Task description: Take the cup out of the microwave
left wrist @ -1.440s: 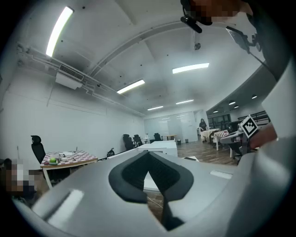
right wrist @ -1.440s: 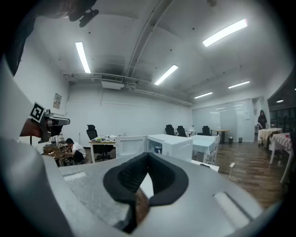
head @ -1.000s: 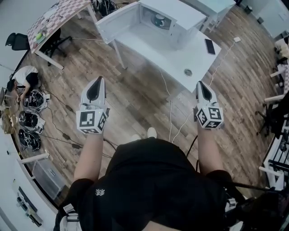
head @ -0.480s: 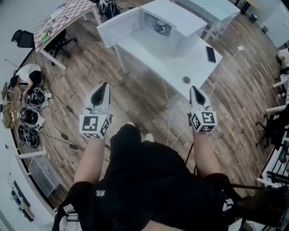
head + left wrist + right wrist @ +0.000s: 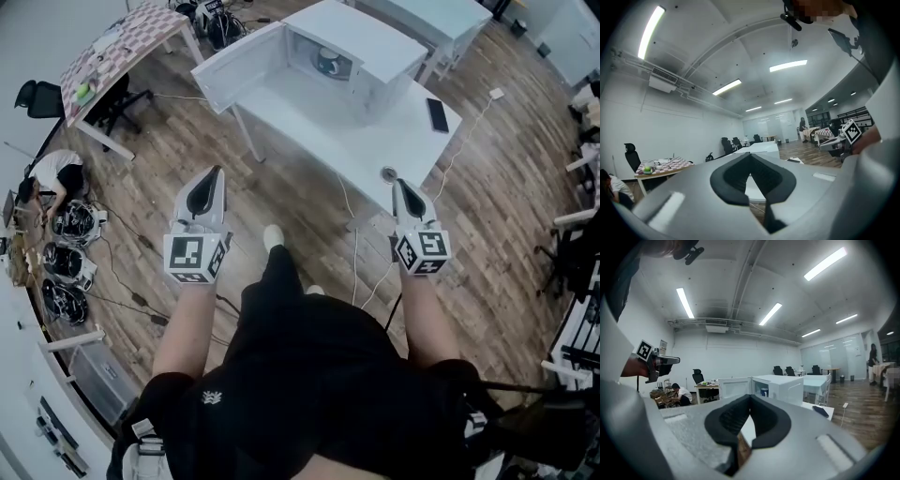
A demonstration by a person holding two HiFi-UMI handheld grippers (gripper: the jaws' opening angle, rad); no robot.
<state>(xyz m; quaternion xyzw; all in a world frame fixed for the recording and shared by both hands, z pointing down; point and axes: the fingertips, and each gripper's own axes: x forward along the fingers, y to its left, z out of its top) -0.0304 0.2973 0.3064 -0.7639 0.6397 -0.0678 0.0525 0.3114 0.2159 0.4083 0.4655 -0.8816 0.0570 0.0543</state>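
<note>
The white microwave stands on a white table far ahead, its door swung open to the left. A blue-banded cup sits inside the cavity. In the right gripper view the microwave and cup show just above the jaws. My left gripper and right gripper are both held out over the wood floor, short of the table, pointing toward it. Both are shut with nothing between the pads.
A dark phone lies on the table's right part, and a cable hole sits near its front edge. Cables trail over the floor below. A person crouches by gear at the left. A checkered table and other desks stand around.
The table and microwave have drawn nearer in the head view as the person steps forward. Both grippers have travelled along toward the table, still shut.
</note>
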